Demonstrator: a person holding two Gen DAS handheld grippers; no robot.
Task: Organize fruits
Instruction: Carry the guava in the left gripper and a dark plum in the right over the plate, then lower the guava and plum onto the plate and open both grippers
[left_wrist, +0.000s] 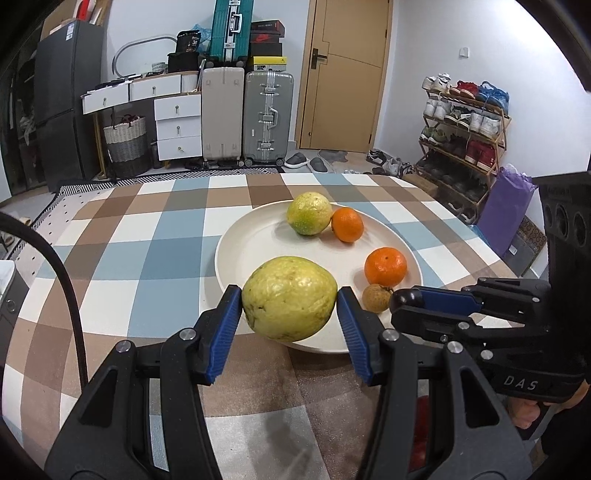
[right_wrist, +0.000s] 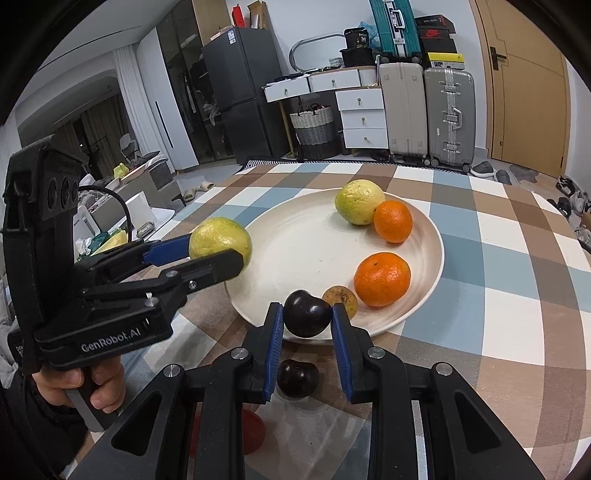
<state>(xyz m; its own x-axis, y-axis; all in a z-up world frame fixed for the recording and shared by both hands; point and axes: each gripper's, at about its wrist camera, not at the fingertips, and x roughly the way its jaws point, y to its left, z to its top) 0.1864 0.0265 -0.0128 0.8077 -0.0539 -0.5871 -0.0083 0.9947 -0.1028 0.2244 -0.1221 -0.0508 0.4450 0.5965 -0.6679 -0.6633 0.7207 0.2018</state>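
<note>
In the left wrist view, the left gripper (left_wrist: 289, 298) is closed on a large yellow-green guava (left_wrist: 290, 297), its blue pads pressed to either side of the fruit; the guava hangs above the near rim of the white plate (left_wrist: 251, 236), apparently clear of it; on the plate lie a second guava (left_wrist: 309, 213) touching a small orange (left_wrist: 347, 224), with a larger orange (left_wrist: 385, 266) nearer and a small brown fruit (left_wrist: 376, 297) just beside it; the right gripper (left_wrist: 406, 300) reaches in from the right with something dark at its tip, which this view does not show clearly; the plate sits on a checked tablecloth (left_wrist: 147, 258).

In the right wrist view, the right gripper (right_wrist: 307, 320) is closed on a dark plum (right_wrist: 307, 313), held over the near edge of the plate (right_wrist: 314, 240) and close beside the brown fruit (right_wrist: 340, 300); a second dark plum (right_wrist: 297, 377) lies on the cloth beneath the jaws, and part of a red fruit (right_wrist: 253, 430) shows lower still; the left gripper (right_wrist: 218, 249) carries its guava (right_wrist: 220, 240) over the plate's left rim.

The step in hand seems to be placing, both fruits being brought to the plate at once; the next move calls for lowering each onto a bare patch of the plate, then easing the jaws apart gently, since round fruit may roll against its neighbours; the plum and red fruit on the cloth remain to be gathered.
</note>
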